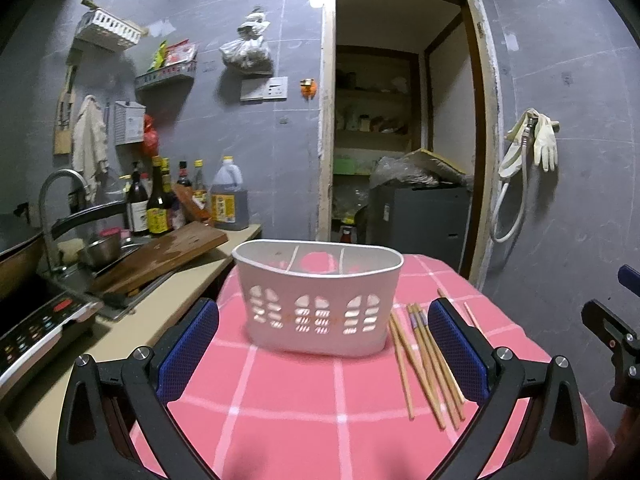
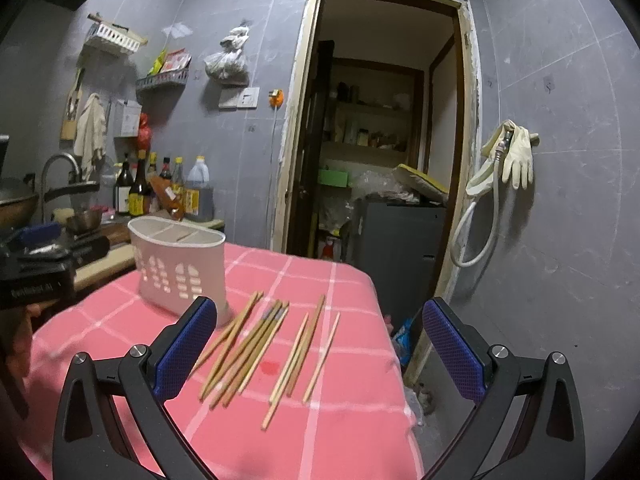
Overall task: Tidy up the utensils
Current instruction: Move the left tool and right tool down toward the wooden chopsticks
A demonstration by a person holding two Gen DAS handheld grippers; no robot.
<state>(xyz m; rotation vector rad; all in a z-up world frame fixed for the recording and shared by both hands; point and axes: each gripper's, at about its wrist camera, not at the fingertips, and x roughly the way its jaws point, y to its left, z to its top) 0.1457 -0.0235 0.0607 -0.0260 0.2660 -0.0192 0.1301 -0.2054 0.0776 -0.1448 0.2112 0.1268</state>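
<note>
Both grippers hover above the pink-checked surface [image 2: 340,432], jaws spread wide and empty. The white slotted holder [image 1: 318,312] stands upright directly ahead of the left gripper [image 1: 324,348]. The chopsticks [image 2: 244,348] lie loose ahead of the right gripper [image 2: 316,348], fanned in rough groups, none yet seen in the holder. Likely step: first pick-up. To do it well, take one chopstick crosswise near its middle, avoiding its neighbours, then lower it end-first into a compartment.

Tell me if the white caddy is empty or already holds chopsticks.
Seemingly empty: the caddy shows bare compartments; chopsticks lie on the tablecloth.
</note>
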